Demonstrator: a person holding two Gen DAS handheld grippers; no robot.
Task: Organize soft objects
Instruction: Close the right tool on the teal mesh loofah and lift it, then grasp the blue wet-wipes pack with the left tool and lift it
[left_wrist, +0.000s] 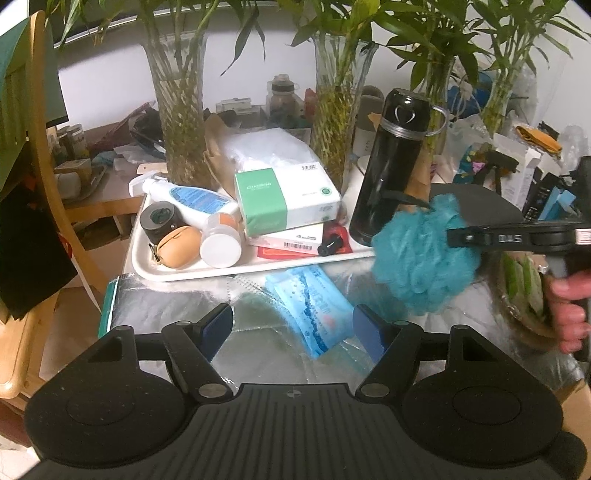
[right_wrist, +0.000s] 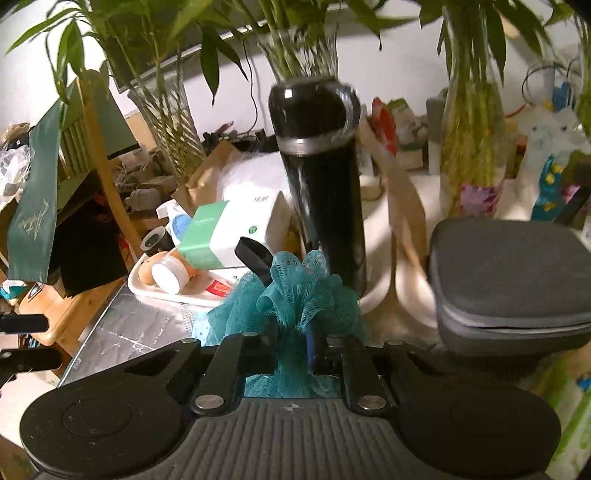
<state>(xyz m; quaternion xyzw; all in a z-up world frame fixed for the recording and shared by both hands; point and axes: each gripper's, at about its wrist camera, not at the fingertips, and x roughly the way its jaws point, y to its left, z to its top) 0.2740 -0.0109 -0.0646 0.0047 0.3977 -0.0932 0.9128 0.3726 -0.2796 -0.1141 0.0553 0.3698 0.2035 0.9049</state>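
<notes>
Cluttered bench: right tool pinches teal mesh pouf, light, squashy, best gripped deep; left tool spread, empty.

Your right gripper shows black with blue pads, against a teal mesh bath puff. Left of that puff, you have a glossy black flask with a grey band, a green-and-white tissue box, a blue wipes pack and a white tray.
</notes>
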